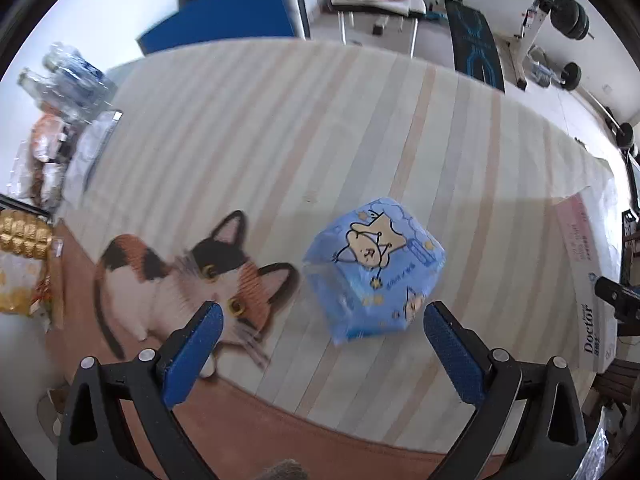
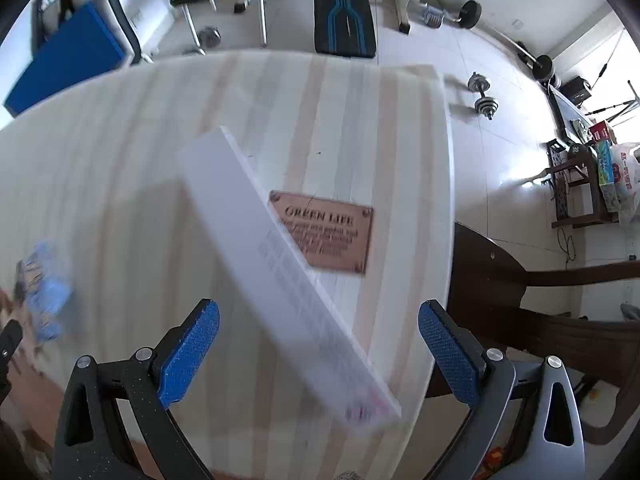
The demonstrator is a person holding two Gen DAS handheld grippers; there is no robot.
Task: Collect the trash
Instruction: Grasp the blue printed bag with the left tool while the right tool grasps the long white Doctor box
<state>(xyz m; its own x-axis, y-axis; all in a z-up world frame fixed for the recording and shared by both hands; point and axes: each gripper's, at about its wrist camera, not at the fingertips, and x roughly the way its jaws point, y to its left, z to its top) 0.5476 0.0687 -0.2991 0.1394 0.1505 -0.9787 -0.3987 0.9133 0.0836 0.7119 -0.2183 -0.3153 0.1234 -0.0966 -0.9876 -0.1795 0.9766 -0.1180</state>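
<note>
A blue tissue pack (image 1: 374,266) with a cartoon print lies on the striped tablecloth (image 1: 280,128), just ahead of my left gripper (image 1: 320,316). That gripper is open, and the pack sits closer to its right finger. A long white box (image 2: 280,276) lies diagonally on the cloth in front of my right gripper (image 2: 320,316), which is open and holds nothing; the box's near end reaches in between its fingers. The same box (image 1: 588,280) shows at the right edge of the left wrist view, and the blue pack (image 2: 46,288) appears blurred at the left of the right wrist view.
A cat picture (image 1: 192,280) is printed on the cloth beside the pack. Plastic bottles (image 1: 68,76) and snack wrappers (image 1: 24,264) crowd the table's left side. A copper "GREEN LIFE" label (image 2: 324,236) is on the cloth. Wooden chairs (image 2: 520,300) and gym weights (image 2: 484,100) stand beyond the table's right edge.
</note>
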